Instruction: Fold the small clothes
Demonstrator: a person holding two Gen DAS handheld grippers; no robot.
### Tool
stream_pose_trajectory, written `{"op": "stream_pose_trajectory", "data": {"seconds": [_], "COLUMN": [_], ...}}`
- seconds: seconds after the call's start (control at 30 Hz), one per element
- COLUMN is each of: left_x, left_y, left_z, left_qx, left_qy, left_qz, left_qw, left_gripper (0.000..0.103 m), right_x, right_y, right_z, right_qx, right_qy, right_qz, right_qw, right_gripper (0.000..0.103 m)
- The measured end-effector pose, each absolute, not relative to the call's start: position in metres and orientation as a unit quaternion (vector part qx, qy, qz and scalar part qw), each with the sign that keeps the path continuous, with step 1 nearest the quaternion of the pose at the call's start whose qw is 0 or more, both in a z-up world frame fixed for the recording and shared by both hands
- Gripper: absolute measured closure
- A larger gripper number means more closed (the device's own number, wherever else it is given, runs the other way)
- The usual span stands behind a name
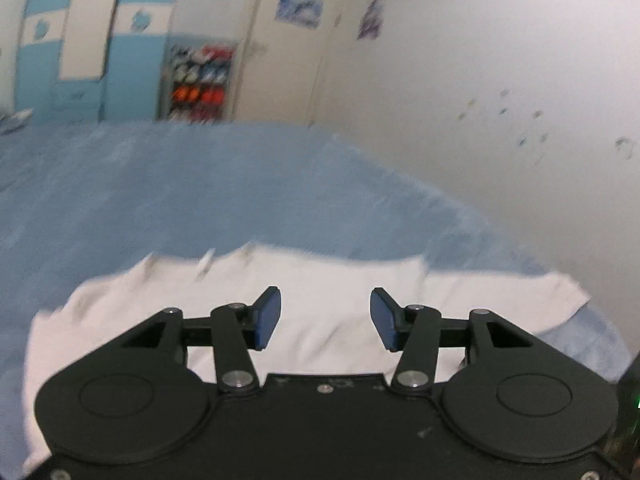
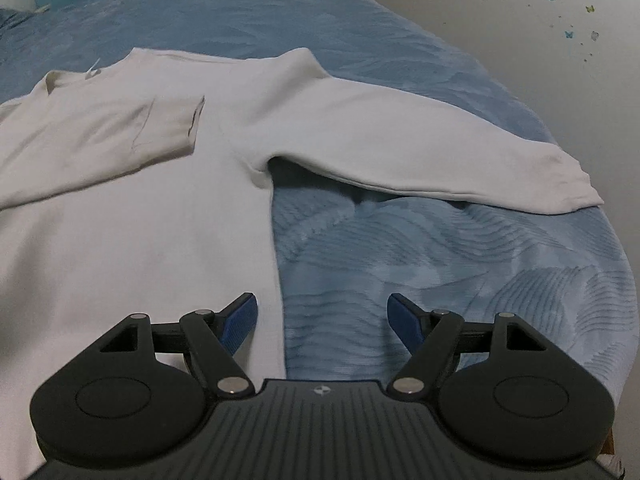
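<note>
A white long-sleeved top (image 2: 152,208) lies flat on the blue bedspread (image 2: 440,264). Its left sleeve (image 2: 120,136) is folded across the chest; its right sleeve (image 2: 420,148) stretches out toward the bed's right edge. My right gripper (image 2: 322,320) is open, low over the top's right side hem, one finger over the cloth and one over the bedspread. In the blurred left wrist view the same white top (image 1: 320,280) spreads under my left gripper (image 1: 325,318), which is open with nothing between its blue pads.
A pale wall (image 2: 520,40) with small butterfly stickers runs along the bed's right side. A shelf unit (image 1: 198,80) with coloured items and blue-and-white cupboard doors (image 1: 80,40) stand beyond the far end of the bed. Bare bedspread (image 1: 180,184) lies behind the top.
</note>
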State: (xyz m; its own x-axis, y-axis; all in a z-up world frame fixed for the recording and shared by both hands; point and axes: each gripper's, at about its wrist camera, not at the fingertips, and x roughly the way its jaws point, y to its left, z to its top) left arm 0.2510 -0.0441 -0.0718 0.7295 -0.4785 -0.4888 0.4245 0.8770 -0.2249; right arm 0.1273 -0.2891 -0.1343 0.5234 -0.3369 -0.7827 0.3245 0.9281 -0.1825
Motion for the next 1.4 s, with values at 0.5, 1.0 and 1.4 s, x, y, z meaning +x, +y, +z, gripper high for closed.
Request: {"op": "stream_pose_trajectory", "data": {"seconds": [0.5,1.0,1.4], "left_x": [0.2,0.141,0.17], "left_y": [0.131,0.246,0.26], "left_z": [-0.163,-0.11,-0.138], "left_qx": [0.009,0.099,-0.026], "left_qy": [0.408,0.396,0.367], "left_qz": [-0.045,0.123,0.134], "left_qw": [0.912,0.904,0.92], "left_gripper": [0.052,0.051,0.051], "right_x": [0.142,0.127,0.107], "right_y": [-0.25,-0.292,-0.559], "right_z": [-0.137,-0.138,-0.115], "right_qx": [-0.039,-0.041,0.287], "right_qy": [0.45,0.437,0.321], "right_qz": [-0.159,-0.173,-0.299], "right_qw": [0.878,0.882,0.852], "right_gripper": [0.016,0.015,0.015]}}
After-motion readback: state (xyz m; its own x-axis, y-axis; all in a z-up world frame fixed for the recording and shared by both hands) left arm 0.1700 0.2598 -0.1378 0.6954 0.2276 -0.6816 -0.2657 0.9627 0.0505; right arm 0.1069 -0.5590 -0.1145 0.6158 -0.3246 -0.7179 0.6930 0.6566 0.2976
